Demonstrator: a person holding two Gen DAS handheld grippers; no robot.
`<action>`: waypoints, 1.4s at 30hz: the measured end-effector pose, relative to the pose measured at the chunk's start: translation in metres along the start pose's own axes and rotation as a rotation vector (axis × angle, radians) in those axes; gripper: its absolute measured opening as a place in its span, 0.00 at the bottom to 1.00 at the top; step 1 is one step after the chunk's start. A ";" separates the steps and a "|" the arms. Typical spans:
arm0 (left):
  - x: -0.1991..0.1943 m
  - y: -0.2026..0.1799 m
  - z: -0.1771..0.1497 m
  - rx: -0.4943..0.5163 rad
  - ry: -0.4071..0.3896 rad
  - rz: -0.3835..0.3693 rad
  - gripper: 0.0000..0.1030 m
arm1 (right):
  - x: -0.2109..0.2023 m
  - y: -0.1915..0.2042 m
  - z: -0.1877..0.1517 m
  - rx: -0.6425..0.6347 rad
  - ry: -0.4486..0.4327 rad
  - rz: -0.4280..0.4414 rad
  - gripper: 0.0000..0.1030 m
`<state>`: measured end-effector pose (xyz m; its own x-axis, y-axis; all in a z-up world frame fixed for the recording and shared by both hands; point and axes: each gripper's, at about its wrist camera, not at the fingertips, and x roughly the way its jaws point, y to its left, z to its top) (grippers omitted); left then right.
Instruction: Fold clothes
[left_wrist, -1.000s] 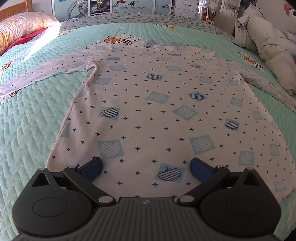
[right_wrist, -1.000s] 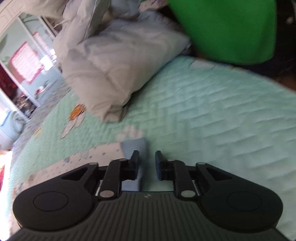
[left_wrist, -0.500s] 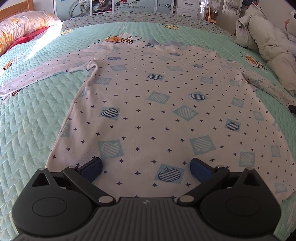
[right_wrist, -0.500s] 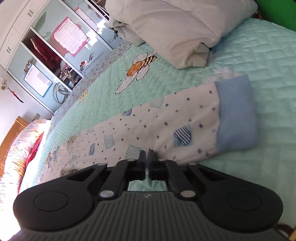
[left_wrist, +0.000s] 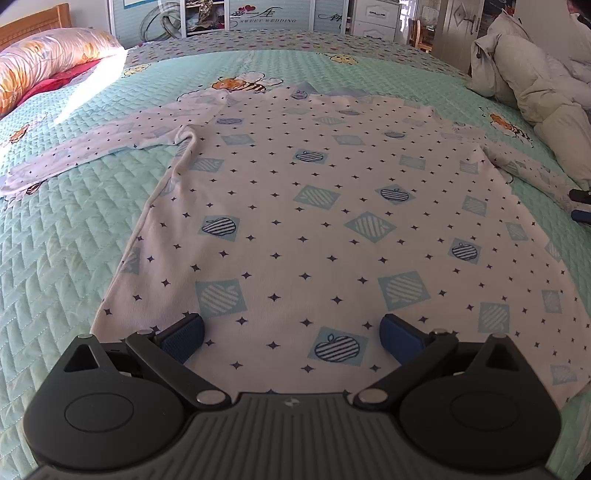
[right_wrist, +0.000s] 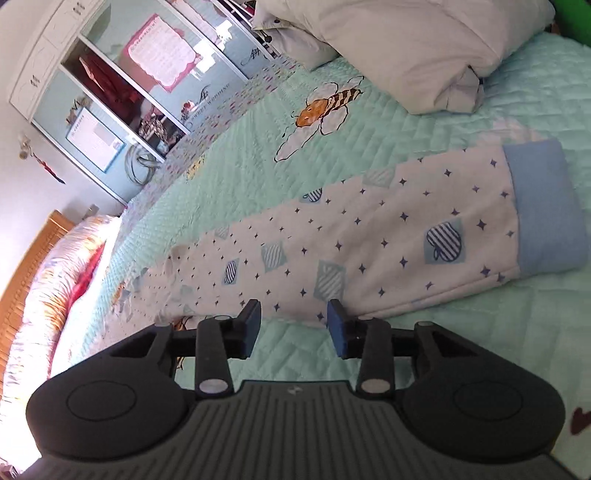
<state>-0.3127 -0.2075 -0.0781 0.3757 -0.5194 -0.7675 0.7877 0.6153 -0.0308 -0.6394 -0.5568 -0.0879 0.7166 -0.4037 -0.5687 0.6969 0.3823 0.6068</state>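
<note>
Your right claw (right_wrist: 293, 319), shut a moment ago, is opening empty beside the sleeve (right_wrist: 369, 240); your left claw (left_wrist: 291, 332) remains wide, empty, over the shirt (left_wrist: 332, 221) hem at the bed (left_wrist: 74, 240) edge.

Right hand-held gripper (right_wrist: 293, 325): jaws opening, blue pads apart, nothing pinched between them.
Sleeve (right_wrist: 369, 243): white with star and apple print, flat on the bed, its lower edge just at the pads.
Cuff (right_wrist: 543, 210): plain light blue.
Quilt (right_wrist: 480, 350): mint, bee motif.
Pillow (right_wrist: 424, 48): beyond the sleeve.

Soft matt cloth shirt (left_wrist: 332, 229) on quilted, stitched bedspread (left_wrist: 74, 229); matt black plastic claw (right_wrist: 293, 325).
</note>
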 end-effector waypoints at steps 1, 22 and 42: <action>0.000 -0.001 -0.001 0.001 -0.004 0.003 1.00 | -0.003 0.005 0.000 -0.011 -0.022 0.021 0.42; -0.001 -0.001 -0.004 0.001 -0.025 0.009 1.00 | 0.036 0.013 0.035 0.070 -0.078 0.202 0.49; -0.026 0.014 -0.007 0.011 -0.004 -0.063 1.00 | -0.009 0.094 -0.073 0.112 0.090 0.420 0.49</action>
<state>-0.3150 -0.1814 -0.0630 0.3267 -0.5593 -0.7619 0.8152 0.5747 -0.0723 -0.5787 -0.4565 -0.0665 0.9400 -0.1571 -0.3027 0.3409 0.4033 0.8492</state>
